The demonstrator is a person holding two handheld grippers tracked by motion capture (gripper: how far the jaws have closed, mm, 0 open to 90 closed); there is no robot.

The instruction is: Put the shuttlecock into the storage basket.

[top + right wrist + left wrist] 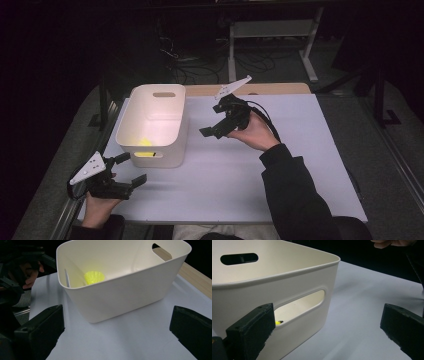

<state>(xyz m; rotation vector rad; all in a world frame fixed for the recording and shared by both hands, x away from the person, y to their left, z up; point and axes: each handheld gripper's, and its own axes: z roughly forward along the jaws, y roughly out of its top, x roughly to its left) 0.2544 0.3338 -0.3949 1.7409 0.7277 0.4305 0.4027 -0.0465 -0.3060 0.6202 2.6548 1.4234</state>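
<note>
— Left tongs (131,167)?
— Held low at the near left corner of the surface (300,150), just beside the bin (172,150), pointing right and slightly far. Jaws spread wide, holding nothing. Hand (97,207) gripping from below, grey plate on top.
— Right tongs (212,131)?
— Raised over the middle of the surface, right of the bin, tipped down and left toward it. Jaws also wide apart, empty. Hand (255,132) wrapped around the body, dark sleeve (295,190) running back to the near edge, cable looping off the far side.
— Bin contents?
— Yellow shuttlecock (94,277) lying inside on the bottom, toward the near wall; glimpsed through the handle slot in the left gripper view too.
— Anything in the way?
— Bin walls between both tongs and the shuttlecock. Rest of the surface bare white. Beyond the far edge, a wooden strip (270,89), then cables (200,67) and a white frame (310,45) on the dark floor.
</note>
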